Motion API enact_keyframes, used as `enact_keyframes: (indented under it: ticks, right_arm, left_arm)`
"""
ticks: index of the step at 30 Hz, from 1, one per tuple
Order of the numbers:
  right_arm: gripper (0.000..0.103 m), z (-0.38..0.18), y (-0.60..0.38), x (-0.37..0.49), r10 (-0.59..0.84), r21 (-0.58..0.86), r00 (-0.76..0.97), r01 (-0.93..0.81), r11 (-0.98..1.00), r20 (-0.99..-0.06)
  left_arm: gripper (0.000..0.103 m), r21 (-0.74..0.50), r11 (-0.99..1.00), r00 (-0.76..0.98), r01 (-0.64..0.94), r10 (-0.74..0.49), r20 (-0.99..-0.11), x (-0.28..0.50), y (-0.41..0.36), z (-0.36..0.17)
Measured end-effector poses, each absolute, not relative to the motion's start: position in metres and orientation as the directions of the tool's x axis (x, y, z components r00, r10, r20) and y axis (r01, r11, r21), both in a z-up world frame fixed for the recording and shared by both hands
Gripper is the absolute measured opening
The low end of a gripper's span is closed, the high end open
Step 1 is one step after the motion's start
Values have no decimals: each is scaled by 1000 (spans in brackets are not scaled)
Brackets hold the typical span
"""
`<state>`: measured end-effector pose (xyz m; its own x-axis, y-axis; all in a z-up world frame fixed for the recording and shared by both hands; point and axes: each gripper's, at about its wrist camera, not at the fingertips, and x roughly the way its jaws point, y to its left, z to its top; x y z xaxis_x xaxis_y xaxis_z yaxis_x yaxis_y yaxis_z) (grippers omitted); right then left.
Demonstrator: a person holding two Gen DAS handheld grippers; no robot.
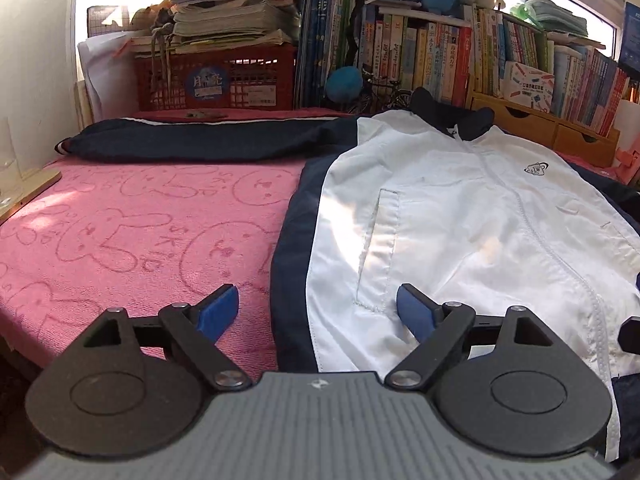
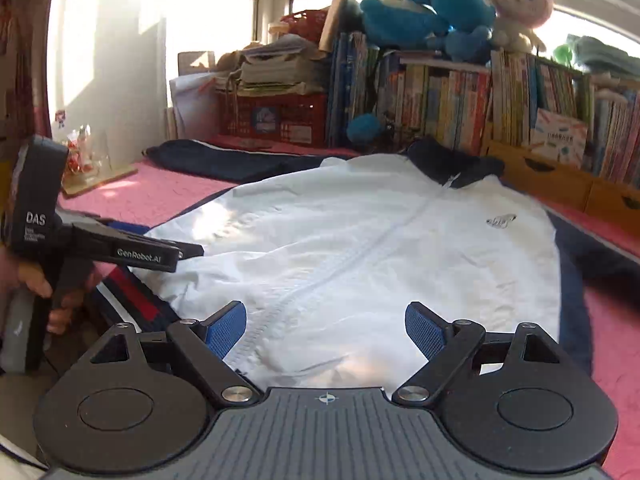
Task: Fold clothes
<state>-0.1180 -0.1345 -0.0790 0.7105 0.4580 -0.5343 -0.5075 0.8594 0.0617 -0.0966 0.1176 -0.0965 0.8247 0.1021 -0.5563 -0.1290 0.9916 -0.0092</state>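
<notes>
A white jacket (image 1: 460, 216) with navy side panels and collar lies flat, front up and zipped, on a pink towel-covered table (image 1: 140, 232). Its navy left sleeve (image 1: 200, 140) stretches out to the left along the back. My left gripper (image 1: 318, 312) is open and empty, low over the jacket's bottom left hem, straddling the navy side stripe. My right gripper (image 2: 326, 330) is open and empty over the jacket (image 2: 360, 248) near the bottom of the zipper. The left gripper (image 2: 192, 251) also shows side-on in the right wrist view, at the jacket's left edge.
A red crate (image 1: 216, 80) with stacked papers, a row of books (image 1: 480, 60) on a wooden drawer unit (image 1: 560, 124) and plush toys (image 2: 440, 12) line the back edge. A glass (image 1: 8, 160) on a wooden board stands at the far left by the wall.
</notes>
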Motion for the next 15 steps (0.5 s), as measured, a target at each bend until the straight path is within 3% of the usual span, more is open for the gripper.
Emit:
enact_keyframes:
  ticks: [1, 3, 9, 15]
  right_arm:
    - [84, -86, -130, -118, 456, 103, 707, -483, 870, -540]
    - [82, -100, -132, -121, 376, 53, 752, -416, 908, -541]
    - [87, -119, -186, -136, -30, -268, 912, -89, 959, -409]
    - [93, -112, -245, -127, -197, -271, 861, 72, 960, -470]
  left_arm:
    - [88, 5, 992, 828, -126, 108, -551, -98, 116, -97]
    - [88, 11, 993, 831, -120, 106, -546, -101, 116, -97]
    - [97, 7, 997, 832, -75, 67, -550, -108, 122, -99]
    - [96, 19, 998, 829, -66, 66, -555, -120, 134, -78]
